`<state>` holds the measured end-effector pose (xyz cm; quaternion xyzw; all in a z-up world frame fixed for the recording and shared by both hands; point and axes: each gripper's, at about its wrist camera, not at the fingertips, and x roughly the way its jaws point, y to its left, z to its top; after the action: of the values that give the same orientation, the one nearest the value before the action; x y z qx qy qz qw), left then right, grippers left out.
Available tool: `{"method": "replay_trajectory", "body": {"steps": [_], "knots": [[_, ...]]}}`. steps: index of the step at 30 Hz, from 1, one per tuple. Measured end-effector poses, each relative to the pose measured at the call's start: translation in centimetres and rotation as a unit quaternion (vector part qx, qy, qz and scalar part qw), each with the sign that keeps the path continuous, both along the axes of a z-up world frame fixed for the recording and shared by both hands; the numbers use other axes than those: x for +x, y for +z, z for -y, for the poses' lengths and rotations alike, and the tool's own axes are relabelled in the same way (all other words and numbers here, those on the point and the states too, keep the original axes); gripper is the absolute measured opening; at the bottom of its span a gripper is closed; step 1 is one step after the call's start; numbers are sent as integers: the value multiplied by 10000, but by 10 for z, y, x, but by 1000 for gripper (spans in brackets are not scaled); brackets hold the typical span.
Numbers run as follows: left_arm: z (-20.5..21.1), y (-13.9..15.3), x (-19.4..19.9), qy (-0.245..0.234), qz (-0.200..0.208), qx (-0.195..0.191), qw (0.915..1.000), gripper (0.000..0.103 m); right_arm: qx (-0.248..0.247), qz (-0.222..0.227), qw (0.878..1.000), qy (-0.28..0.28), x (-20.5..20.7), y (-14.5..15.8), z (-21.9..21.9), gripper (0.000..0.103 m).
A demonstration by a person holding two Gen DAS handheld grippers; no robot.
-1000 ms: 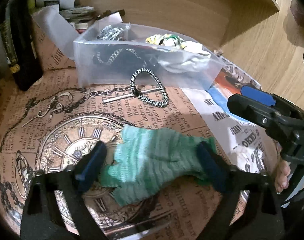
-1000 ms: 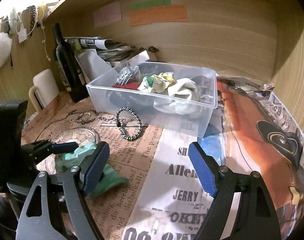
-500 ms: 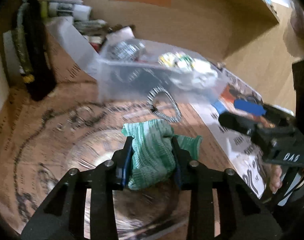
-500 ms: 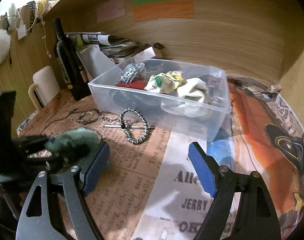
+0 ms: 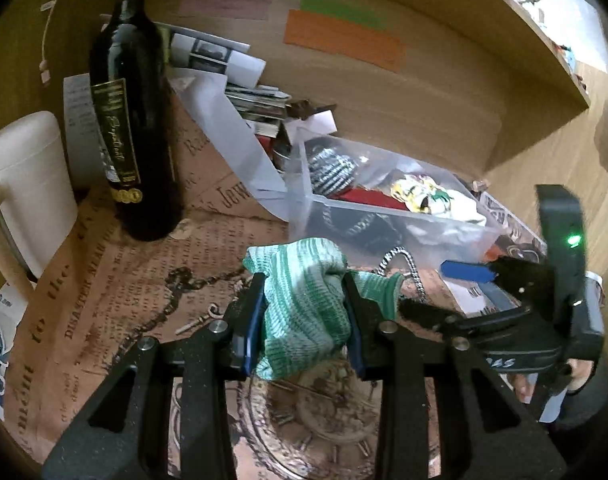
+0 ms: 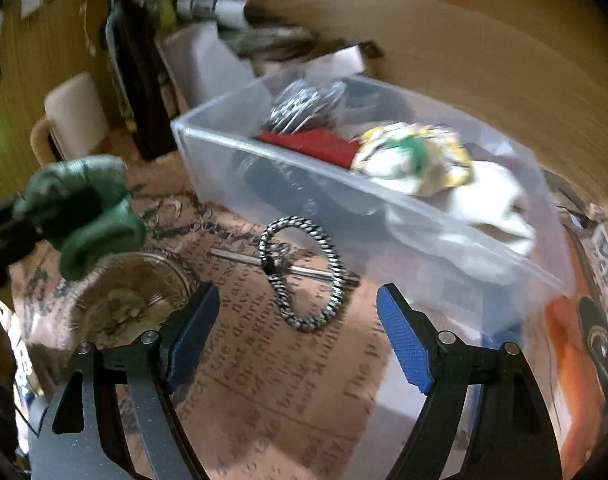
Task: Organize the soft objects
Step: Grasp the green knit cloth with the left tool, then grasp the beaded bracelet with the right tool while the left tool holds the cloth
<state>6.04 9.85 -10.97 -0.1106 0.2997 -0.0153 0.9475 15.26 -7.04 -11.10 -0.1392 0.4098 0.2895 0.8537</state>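
Note:
My left gripper [image 5: 306,316] is shut on a green striped knit cloth [image 5: 304,304] and holds it above the printed paper table cover. The cloth also shows at the left of the right wrist view [image 6: 87,208], lifted off the table. A clear plastic box [image 5: 388,224] with several soft items inside stands behind it; it also shows in the right wrist view [image 6: 384,200]. My right gripper [image 6: 299,340] is open and empty, just in front of a black-and-white braided loop [image 6: 304,272] lying on the table before the box.
A dark wine bottle [image 5: 133,128] and a white mug [image 5: 27,192] stand at the left. A heap of papers and magazines [image 5: 231,80] lies behind the box against the wooden back wall. The right gripper's body [image 5: 536,312] is right of the cloth.
My left gripper shut on the green cloth and lifted it off the table towards the box. My right gripper moved forward and left to the braided loop, staying open.

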Motion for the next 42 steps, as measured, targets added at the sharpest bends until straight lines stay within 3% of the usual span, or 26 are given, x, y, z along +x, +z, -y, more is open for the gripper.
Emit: {"method": "replay_trajectory", "body": {"steps": [5, 9, 14, 16, 23, 33, 42], "knots": [[-7, -1, 0, -1, 93, -39, 9999, 35, -348, -162, 9992, 109, 6, -16, -15, 59], [-11, -2, 1, 16, 113, -99, 9999, 35, -263, -152, 9995, 59, 6, -17, -11, 46], [-13, -3, 1, 48, 137, -156, 9998, 35, -236, -119, 9996, 141, 3, -17, -9, 18], [-12, -2, 1, 35, 158, -108, 9998, 35, -211, -121, 9996, 170, 1, -17, -9, 14], [-2, 13, 2, -7, 324, 21, 9995, 35, 123, 51, 9998, 132, -18, 1, 6, 14], [22, 43, 20, -125, 591, 169, 9980, 35, 716, 792, 9942, -90, -46, 57, 52, 14], [48, 60, 60, -219, 643, 305, 9972, 35, 975, 1285, 9844, -697, -9, 85, 80, 14]]}}
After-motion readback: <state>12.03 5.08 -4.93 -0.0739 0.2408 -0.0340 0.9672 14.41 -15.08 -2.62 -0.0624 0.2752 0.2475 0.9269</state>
